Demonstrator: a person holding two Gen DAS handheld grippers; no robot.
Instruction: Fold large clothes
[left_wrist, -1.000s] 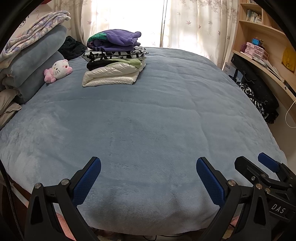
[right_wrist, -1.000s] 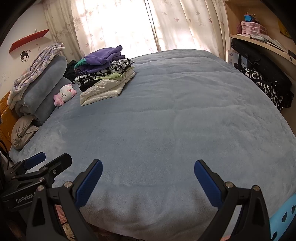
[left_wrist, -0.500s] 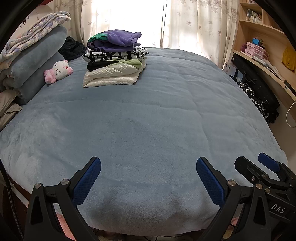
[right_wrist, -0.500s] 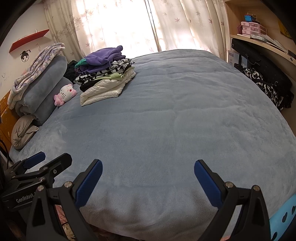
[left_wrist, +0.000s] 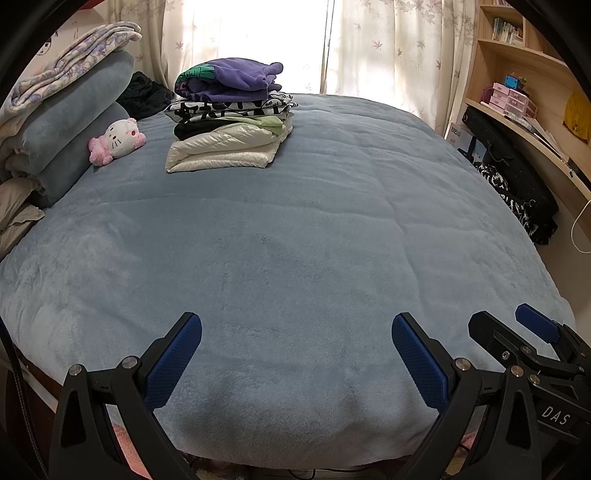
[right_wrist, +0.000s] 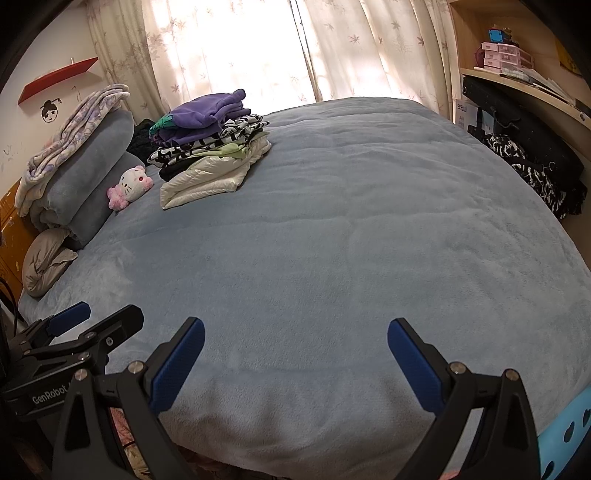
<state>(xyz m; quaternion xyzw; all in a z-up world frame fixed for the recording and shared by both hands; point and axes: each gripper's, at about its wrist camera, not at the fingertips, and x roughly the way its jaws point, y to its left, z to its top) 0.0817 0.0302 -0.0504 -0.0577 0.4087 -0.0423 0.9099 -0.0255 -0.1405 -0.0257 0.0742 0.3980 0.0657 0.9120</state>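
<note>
A stack of folded clothes (left_wrist: 229, 114) (right_wrist: 210, 147) sits at the far left of the blue bed cover (left_wrist: 295, 229) (right_wrist: 332, 240), a purple garment on top and a cream jacket at the bottom. My left gripper (left_wrist: 295, 350) hovers open over the bed's near edge, nothing between its blue pads. My right gripper (right_wrist: 295, 354) is open and empty too, just to its right. Each gripper shows at the other view's edge, the right gripper (left_wrist: 517, 339) and the left gripper (right_wrist: 96, 325). A black-and-white patterned garment (left_wrist: 506, 195) (right_wrist: 535, 177) hangs at the bed's right side.
Rolled blue blankets and pillows (left_wrist: 62, 122) (right_wrist: 81, 173) line the left side, with a pink-and-white plush toy (left_wrist: 118, 140) (right_wrist: 131, 186) beside them. A dark garment (left_wrist: 144, 94) lies behind the stack. Curtains (left_wrist: 388, 48) cover the window; a shelf desk (left_wrist: 528, 122) with a black case runs along the right.
</note>
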